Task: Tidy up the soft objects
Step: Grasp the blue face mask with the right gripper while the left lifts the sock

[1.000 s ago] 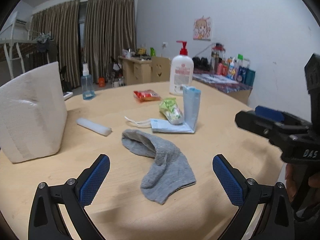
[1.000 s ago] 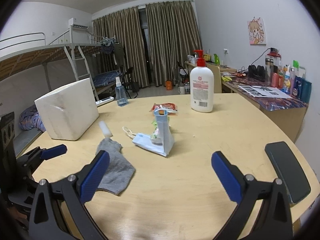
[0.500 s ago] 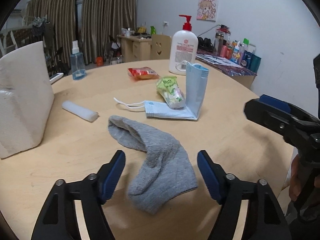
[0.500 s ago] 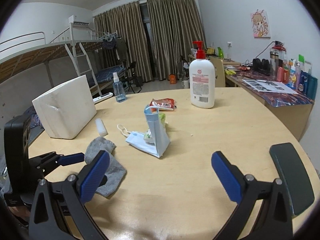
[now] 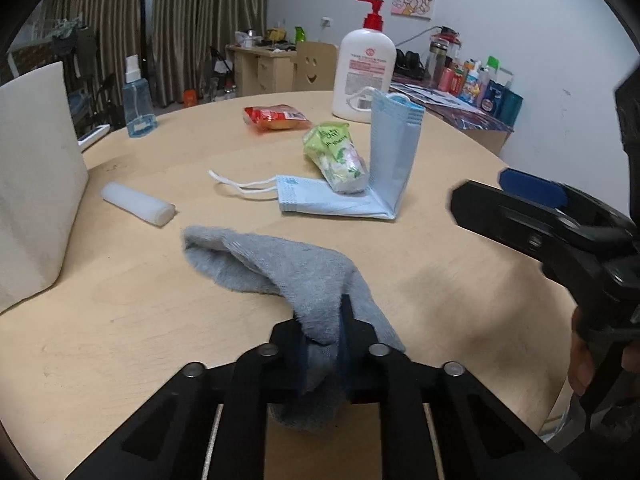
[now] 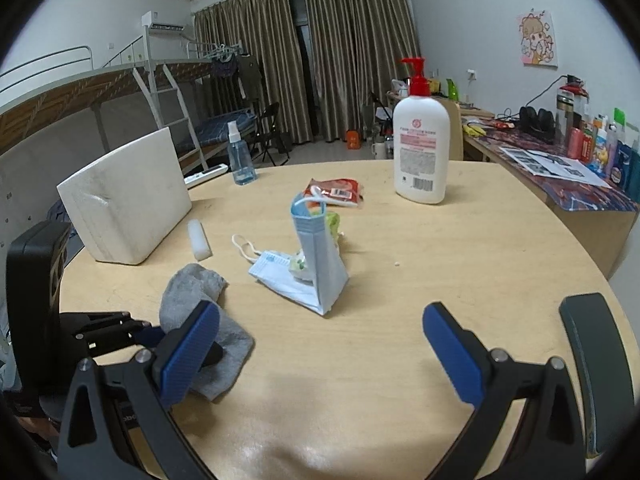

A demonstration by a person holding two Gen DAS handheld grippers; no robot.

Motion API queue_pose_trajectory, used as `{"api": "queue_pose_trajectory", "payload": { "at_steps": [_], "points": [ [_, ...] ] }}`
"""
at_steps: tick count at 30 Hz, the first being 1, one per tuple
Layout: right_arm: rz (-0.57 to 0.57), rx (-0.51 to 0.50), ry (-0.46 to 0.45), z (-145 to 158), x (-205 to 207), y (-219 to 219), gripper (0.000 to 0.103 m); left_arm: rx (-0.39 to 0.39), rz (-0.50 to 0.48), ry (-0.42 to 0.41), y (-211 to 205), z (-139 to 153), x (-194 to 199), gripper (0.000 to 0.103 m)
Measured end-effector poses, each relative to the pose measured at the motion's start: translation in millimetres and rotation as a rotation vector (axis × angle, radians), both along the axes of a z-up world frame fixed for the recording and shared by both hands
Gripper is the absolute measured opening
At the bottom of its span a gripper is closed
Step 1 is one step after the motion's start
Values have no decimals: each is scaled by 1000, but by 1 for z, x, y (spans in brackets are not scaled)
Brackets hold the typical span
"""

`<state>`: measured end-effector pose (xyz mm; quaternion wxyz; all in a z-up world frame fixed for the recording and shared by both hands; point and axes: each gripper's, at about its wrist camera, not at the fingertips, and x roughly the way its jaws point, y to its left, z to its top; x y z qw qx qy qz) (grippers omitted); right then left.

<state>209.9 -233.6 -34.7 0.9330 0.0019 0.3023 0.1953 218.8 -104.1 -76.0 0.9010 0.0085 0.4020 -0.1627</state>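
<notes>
A grey sock (image 5: 276, 268) lies on the round wooden table (image 5: 120, 320). My left gripper (image 5: 324, 344) is shut on the sock's near end. The sock also shows in the right wrist view (image 6: 188, 292), with the left gripper (image 6: 148, 336) on it. A blue face mask (image 5: 360, 184) stands half folded beyond the sock, with a green packet (image 5: 336, 156) leaning on it. My right gripper (image 6: 320, 356) is open and empty above the table's near edge, to the right of the sock; it also shows in the left wrist view (image 5: 520, 200).
A white foam block (image 5: 32, 184) stands at the left. A small white tube (image 5: 138, 203), a red snack packet (image 5: 276, 117), a lotion pump bottle (image 5: 365, 72) and a blue spray bottle (image 5: 138, 104) are farther back. A dark phone (image 6: 592, 364) lies at the right edge.
My left gripper moved forward over the sock and closed on its near end. The right gripper stayed open and shifted slightly.
</notes>
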Motion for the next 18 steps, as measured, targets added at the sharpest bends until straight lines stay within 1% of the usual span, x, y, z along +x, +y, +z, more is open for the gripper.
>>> {"api": "queue_pose_trajectory", "payload": {
  "at_steps": [2,8,15,16,18],
  "points": [
    [-5,-7,13,-1,5,3,103,-10,-7,2,1,0,0,9],
    [-18,-6,50,-3,18,8,103,-35,-13,1,4,1,-2,9],
    [-44,-48,29,1,27,18,103,-63,3,-18,12,3,-5,9],
    [-47,-52,30,1,28,19,102,-66,2,-16,13,3,-4,9],
    [-58,-57,34,0,32,19,92,-71,3,-16,13,3,-4,9]
  ]
}}
